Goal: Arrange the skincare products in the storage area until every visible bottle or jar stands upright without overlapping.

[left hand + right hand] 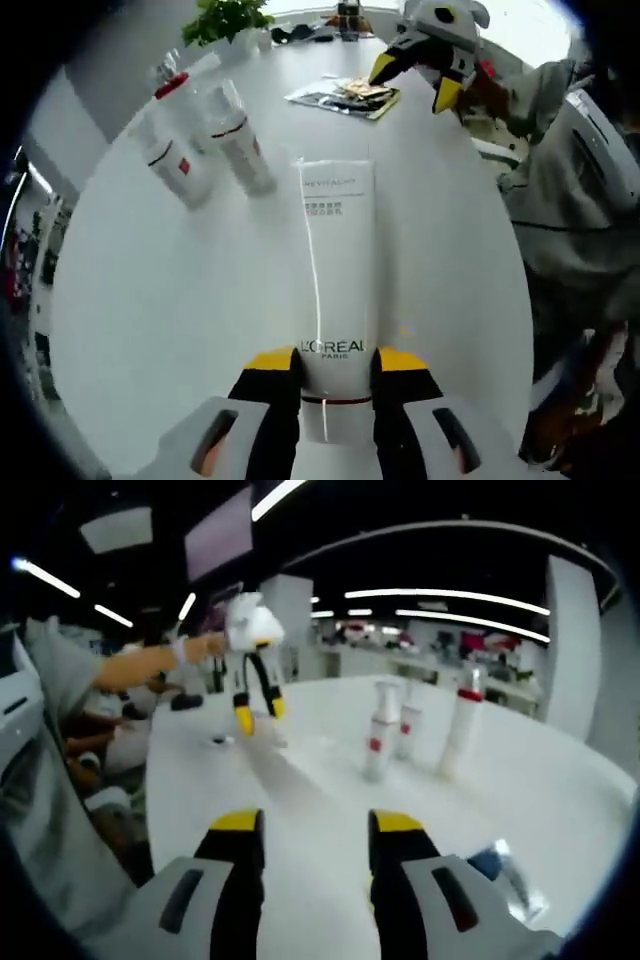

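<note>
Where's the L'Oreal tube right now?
In the left gripper view, the L'Oreal tube lies on the white table, its near end between the left gripper jaws, right of two bottles.

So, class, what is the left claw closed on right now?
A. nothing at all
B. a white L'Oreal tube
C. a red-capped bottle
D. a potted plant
B: in the left gripper view the left claw has its yellow-tipped jaws pressed to both sides of the white L'Oreal tube, which stretches away over the white table.
</note>
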Available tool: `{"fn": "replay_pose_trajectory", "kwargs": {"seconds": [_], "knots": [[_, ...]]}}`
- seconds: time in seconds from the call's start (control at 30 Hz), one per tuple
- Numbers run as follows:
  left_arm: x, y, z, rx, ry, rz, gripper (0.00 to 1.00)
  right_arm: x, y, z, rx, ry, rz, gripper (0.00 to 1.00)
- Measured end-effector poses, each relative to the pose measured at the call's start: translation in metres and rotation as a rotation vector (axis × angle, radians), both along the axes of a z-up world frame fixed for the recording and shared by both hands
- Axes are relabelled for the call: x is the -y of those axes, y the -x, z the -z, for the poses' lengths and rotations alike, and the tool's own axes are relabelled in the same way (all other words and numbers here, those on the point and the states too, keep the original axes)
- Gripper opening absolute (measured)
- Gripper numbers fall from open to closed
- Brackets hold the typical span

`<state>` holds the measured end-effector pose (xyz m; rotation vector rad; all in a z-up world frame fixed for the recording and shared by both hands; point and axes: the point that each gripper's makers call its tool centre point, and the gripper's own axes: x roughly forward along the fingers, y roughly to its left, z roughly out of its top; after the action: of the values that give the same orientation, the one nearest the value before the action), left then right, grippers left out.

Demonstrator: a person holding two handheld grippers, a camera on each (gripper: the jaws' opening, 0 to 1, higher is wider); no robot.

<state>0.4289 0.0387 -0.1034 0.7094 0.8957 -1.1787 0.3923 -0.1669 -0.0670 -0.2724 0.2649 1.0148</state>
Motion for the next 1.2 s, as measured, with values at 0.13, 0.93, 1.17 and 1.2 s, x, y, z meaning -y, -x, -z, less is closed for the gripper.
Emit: {"fn": "replay_pose_trajectory", "kwargs": {"seconds": [0.13,0.93,1.17,1.2], "knots": [[0.006,0.004,-0.027,0.044,0.250,-0.061,0.25,-0.009,0.004,-0.004,0.011,-0.003,-0.023,0.40],[0.058,0.015,-0.118,0.638,1.003,-0.381,0.28,-0.057,0.018,-0.186,0.096,-0.974,-0.283,0.62],[0.066,0.028,-0.124,0.750,1.043,-0.541,0.27,-0.091,0.008,-0.163,0.169,-0.795,-0.215,0.73],[0.066,0.029,-0.124,0.756,1.047,-0.546,0.27,-0.094,0.007,-0.161,0.150,-0.798,-0.204,0.67]]}}
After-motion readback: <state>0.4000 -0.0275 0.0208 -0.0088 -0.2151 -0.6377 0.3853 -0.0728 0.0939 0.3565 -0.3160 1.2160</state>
